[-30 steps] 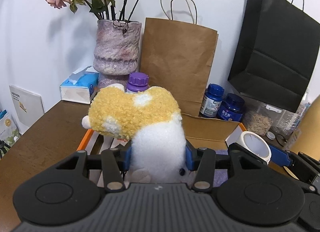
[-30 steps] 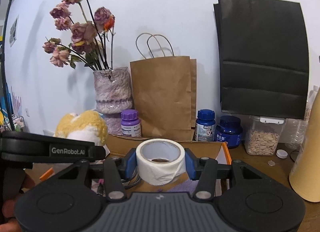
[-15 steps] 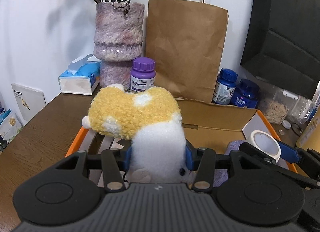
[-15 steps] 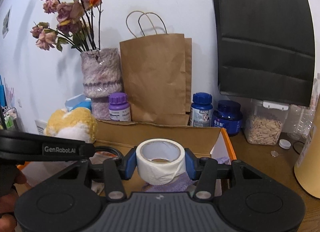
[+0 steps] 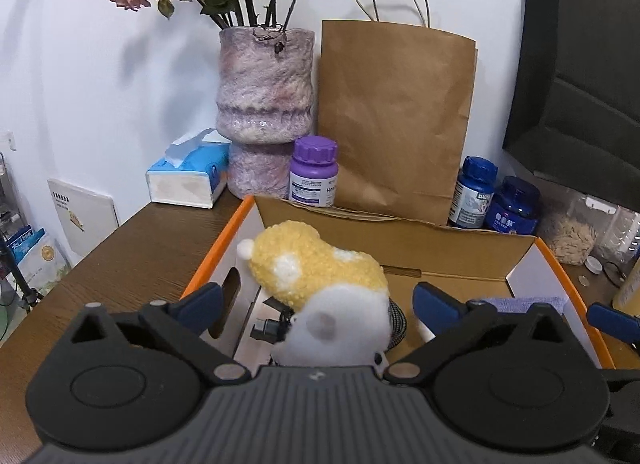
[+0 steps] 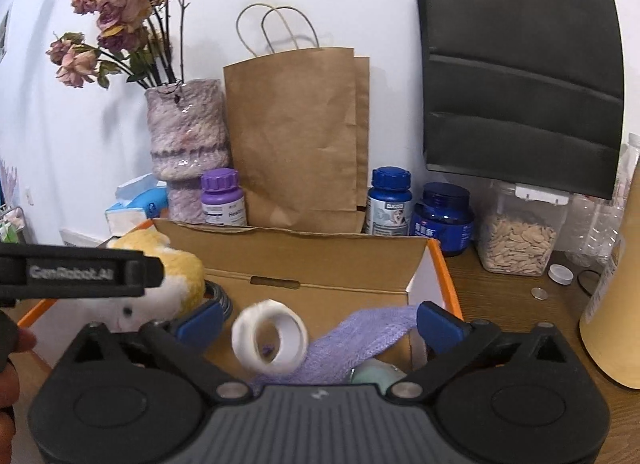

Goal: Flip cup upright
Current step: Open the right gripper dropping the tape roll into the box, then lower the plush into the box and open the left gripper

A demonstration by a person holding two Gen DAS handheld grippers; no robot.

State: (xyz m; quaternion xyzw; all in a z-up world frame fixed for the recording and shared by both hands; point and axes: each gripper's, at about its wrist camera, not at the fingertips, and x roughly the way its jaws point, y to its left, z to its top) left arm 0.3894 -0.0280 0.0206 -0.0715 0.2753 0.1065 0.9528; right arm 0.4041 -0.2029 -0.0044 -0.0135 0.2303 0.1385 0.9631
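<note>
Fuzzy yellow-and-white plush toy (image 5: 320,284) lies between the spread left gripper (image 5: 318,302), and a tape roll (image 6: 269,342) tilts between the released right gripper (image 6: 318,322), both above the cardboard box (image 6: 340,260); no cup visible.

This is looking like a lived-in home corner, a cluttered wooden table (image 5: 132,248) pushed against a plain white wall (image 5: 100,64). At twelve o'clock a mottled purple vase (image 5: 265,84) is holding dried, drooping roses (image 6: 104,20), and just beside it a brown paper shopping bag (image 6: 296,136) is leaning on the wall. A black paper bag (image 6: 520,72) is hanging at two o'clock. Supplement bottles (image 6: 390,200) are standing along the back, a tissue box (image 5: 186,176) is sitting at ten o'clock, and a clear container of seeds (image 6: 520,236) is resting at three o'clock. An open cardboard box (image 6: 340,260) is holding odds and ends.
</note>
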